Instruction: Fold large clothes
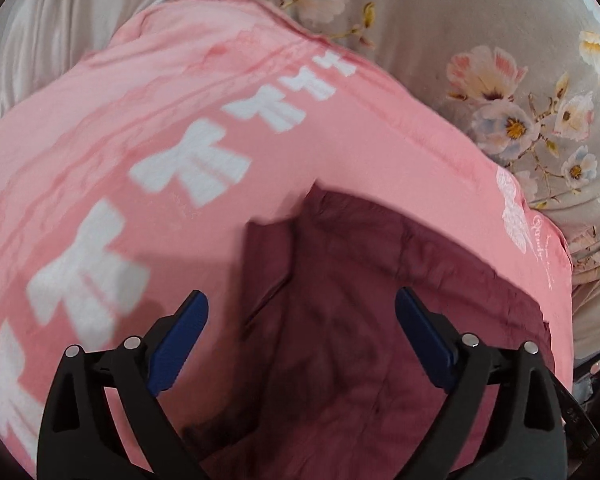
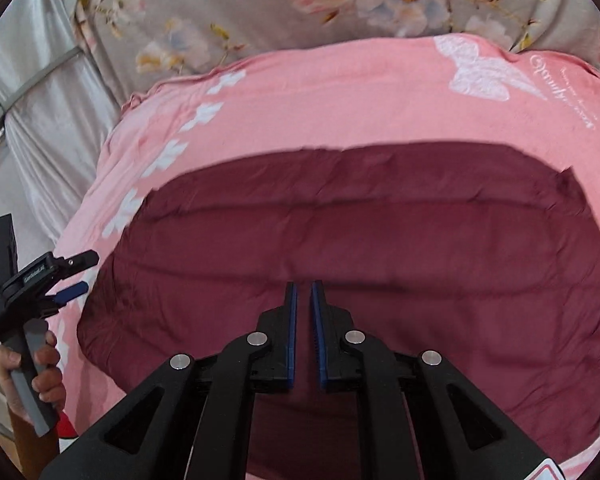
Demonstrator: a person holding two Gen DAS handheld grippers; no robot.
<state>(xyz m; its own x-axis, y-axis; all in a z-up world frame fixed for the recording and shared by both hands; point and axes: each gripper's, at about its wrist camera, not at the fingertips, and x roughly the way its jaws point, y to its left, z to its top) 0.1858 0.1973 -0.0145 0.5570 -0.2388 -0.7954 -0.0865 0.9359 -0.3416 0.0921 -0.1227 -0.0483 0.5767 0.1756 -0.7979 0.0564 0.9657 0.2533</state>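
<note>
A dark maroon garment [image 2: 340, 240] lies folded flat on a pink blanket [image 2: 320, 104] printed with white bows and a butterfly. In the left wrist view the maroon garment [image 1: 360, 300] shows a folded flap at its far corner. My left gripper [image 1: 300, 296] hovers over that part, jaws wide apart and nothing between the blue pads. In the right wrist view the left gripper [image 2: 89, 273] is at the garment's left edge, held by a hand [image 2: 44, 372]. My right gripper [image 2: 304, 284] points at the garment's middle, its pads a narrow slit apart with no cloth between them.
The pink blanket [image 1: 180, 92] rests on a grey bedsheet [image 1: 480, 20] with a flower print, which runs along the far and right sides. Shiny grey fabric [image 2: 32, 92] hangs at the left, past the blanket's edge.
</note>
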